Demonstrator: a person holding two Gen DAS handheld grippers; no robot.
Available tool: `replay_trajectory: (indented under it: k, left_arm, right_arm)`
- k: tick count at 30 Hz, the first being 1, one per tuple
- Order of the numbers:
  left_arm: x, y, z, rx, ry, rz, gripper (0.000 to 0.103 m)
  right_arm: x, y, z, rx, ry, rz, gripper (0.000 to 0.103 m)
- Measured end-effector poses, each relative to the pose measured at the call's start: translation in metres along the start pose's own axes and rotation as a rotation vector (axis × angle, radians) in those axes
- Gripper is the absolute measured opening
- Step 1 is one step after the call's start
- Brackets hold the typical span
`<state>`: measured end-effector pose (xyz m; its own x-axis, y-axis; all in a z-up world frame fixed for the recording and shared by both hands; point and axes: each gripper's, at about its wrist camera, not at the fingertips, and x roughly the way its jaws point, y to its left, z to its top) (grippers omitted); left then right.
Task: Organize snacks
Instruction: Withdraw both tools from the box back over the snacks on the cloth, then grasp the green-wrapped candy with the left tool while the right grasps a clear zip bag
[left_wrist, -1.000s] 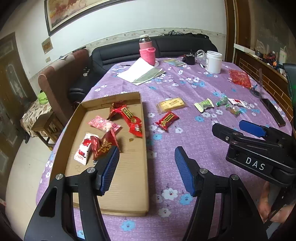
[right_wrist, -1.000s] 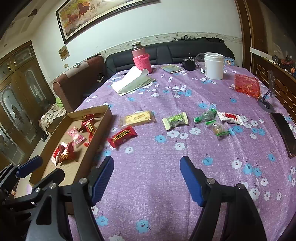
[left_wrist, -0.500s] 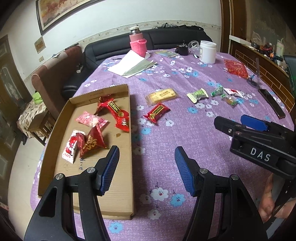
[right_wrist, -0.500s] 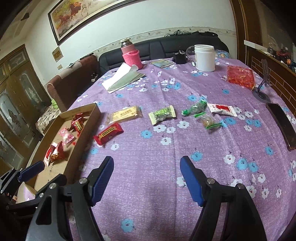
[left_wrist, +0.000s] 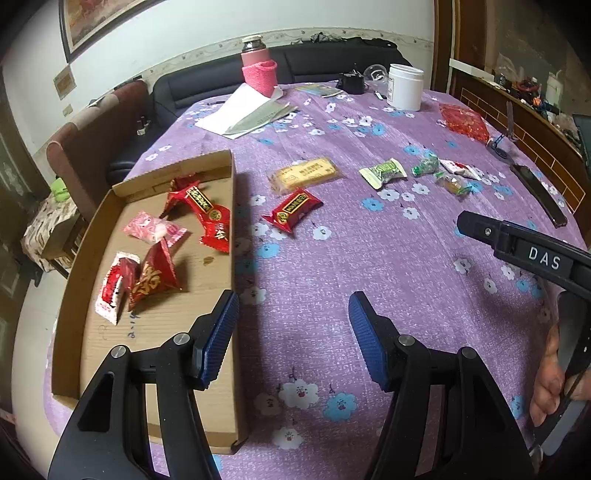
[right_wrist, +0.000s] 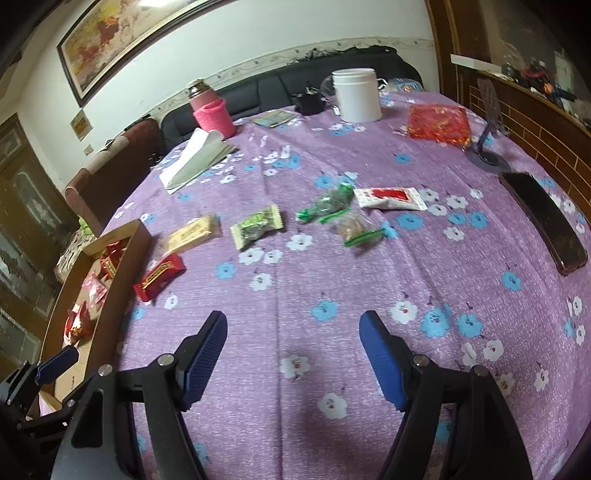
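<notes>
Purple flowered tablecloth (right_wrist: 332, 266) carries loose snacks beside a cardboard tray (left_wrist: 74, 280) (partly filled); left gripper (left_wrist: 291, 332) and right gripper (right_wrist: 291, 354) gape empty.

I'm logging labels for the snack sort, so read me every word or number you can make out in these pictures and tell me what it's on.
"DAS": white letters on the black body of the right gripper, seen in the left wrist view.
Handwritten marks on the cardboard tray floor: too scrawled to read.
Gold characters on the red snack packet and the red packets in the tray: too small to read.
Print on the yellow bar and green-white packet: blurred, unreadable.
</notes>
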<state>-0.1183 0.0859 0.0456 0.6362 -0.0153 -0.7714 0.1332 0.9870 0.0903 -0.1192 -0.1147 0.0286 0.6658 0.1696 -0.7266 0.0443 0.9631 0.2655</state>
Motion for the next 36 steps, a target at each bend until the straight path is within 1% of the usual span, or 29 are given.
replay_trajectory:
  k: [29, 32, 36]
  left_arm:
    - [0.008, -0.006, 0.0, -0.005, 0.029, -0.056, 0.063]
    - [0.01, -0.008, 0.0, -0.008, 0.041, -0.076, 0.063]
    - [0.015, -0.016, 0.001, -0.009, 0.069, -0.149, 0.063]
  right_arm:
    - [0.009, -0.004, -0.002, 0.013, 0.032, 0.009, 0.077]
    - [0.009, -0.005, -0.002, 0.013, 0.032, 0.01, 0.077]
    - [0.005, -0.015, 0.002, 0.015, 0.019, -0.001, 0.077]
